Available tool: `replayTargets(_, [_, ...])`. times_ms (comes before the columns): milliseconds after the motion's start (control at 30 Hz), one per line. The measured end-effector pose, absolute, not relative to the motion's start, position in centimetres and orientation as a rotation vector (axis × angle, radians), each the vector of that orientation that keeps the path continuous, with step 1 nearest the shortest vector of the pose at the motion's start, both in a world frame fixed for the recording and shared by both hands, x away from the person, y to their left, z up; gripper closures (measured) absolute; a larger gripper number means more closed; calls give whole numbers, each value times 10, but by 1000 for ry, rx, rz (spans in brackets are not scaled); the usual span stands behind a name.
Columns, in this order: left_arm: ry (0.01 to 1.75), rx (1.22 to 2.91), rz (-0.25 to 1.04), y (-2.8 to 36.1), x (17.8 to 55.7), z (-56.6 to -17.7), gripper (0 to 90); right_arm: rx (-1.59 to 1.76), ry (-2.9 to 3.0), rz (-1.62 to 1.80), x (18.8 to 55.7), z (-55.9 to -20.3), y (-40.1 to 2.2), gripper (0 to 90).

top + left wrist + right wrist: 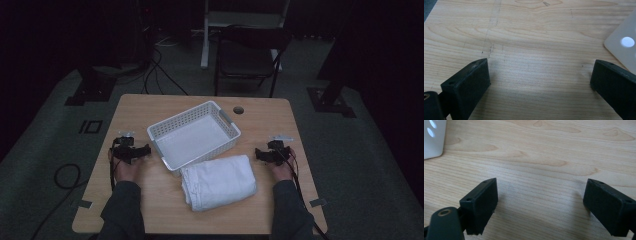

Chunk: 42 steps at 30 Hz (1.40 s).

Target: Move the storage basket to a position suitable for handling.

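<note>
A white perforated plastic basket point(227, 127) stands empty in the middle of the wooden table point(270, 112). In front of it, touching its near edge, lies a folded white towel point(219, 181). My left gripper point(135, 150) rests on the table left of the basket, held by a hand. It is open, with bare wood between its jaws point(539, 77). A corner of the basket point(624, 50) shows at the right of the left gripper view. My right gripper point(265, 154) rests right of the towel, open over bare wood point(540, 200). The basket's corner point(432, 140) shows at upper left there.
A round cable hole point(238, 109) sits near the table's far edge. Behind the table stands a dark folding chair point(247, 55). Cables point(160, 70) run over the grey floor. Both forearms in dark sleeves point(122, 210) enter from the near edge.
</note>
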<state>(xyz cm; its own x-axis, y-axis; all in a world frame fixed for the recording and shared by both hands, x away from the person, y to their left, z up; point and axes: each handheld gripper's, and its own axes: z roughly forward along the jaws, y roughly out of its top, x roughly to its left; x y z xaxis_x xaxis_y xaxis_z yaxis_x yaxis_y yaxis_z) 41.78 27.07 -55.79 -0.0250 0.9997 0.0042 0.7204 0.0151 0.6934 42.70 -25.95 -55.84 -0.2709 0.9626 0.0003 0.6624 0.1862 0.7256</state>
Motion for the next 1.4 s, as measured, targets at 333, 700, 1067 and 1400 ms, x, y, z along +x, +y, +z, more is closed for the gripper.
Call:
replayTargets(333, [1795,1770,720,270,410,-557,36,1519,2003,867,426,-558,-259,139])
replayTargets(700, [1761,1810,692,270,404,-552,165,1516,2034,855,426,-554,-262,246])
replayTargets(1067, [1742,1783,682,272,401,-550,335,1508,2028,900,425,-553,-269,448])
replayTargets(1400, [1692,1793,691,267,392,-541,345,1538,2001,961,422,-543,-267,484])
